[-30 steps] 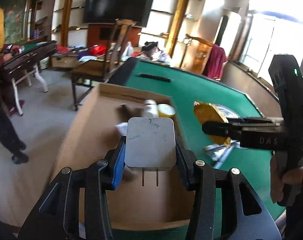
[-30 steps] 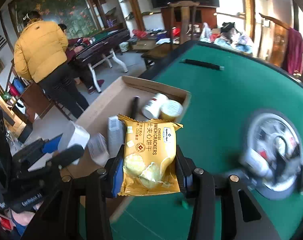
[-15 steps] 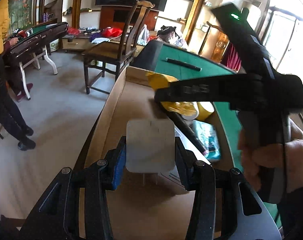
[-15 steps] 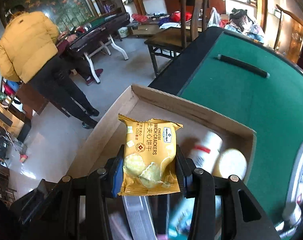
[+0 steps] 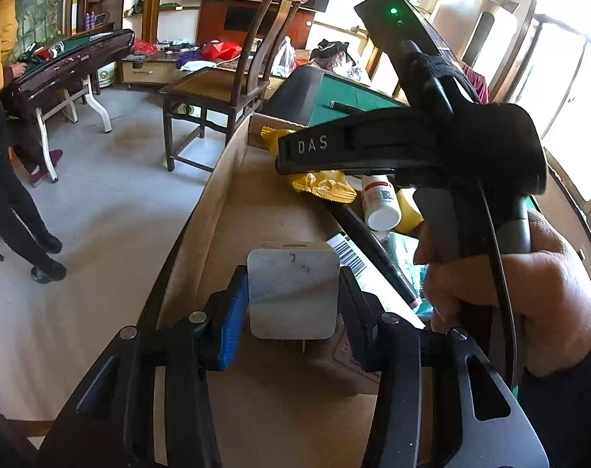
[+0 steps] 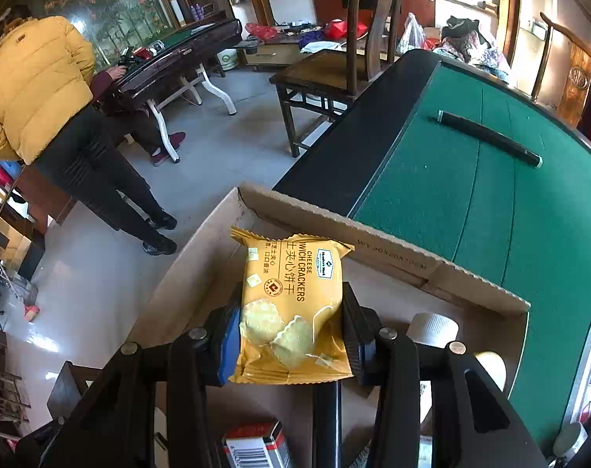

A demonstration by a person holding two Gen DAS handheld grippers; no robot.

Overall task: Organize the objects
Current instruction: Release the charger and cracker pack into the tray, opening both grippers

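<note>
Yellow "CHEESE SANDWICH CRACKERS" packet point(image 6: 291, 308) (Member's Mark) pinched by right gripper point(image 6: 291, 335); left gripper point(image 5: 293, 304) clamps white charger point(image 5: 293, 292).

Left gripper point(image 5: 293, 304): black body, blue pad on one finger, clamped on a plain light-grey charger block point(image 5: 293, 292) with a few dark scuffs. Right gripper point(image 6: 291, 331): black too, blue pad, holding a yellow cracker packet point(image 6: 291, 308) with white and dark lettering, a red diamond logo and pale crackers printed on it. Cardboard box point(image 6: 393, 249): plain brown. Inside it: white bottle point(image 5: 379, 202) with red-and-white label, black pen point(image 5: 369, 241), something teal, probably a wrapper point(image 5: 402, 249), hard to tell. Table point(image 6: 471, 195): green felt, black edge. Person's jacket point(image 6: 30, 78): yellow.
</note>
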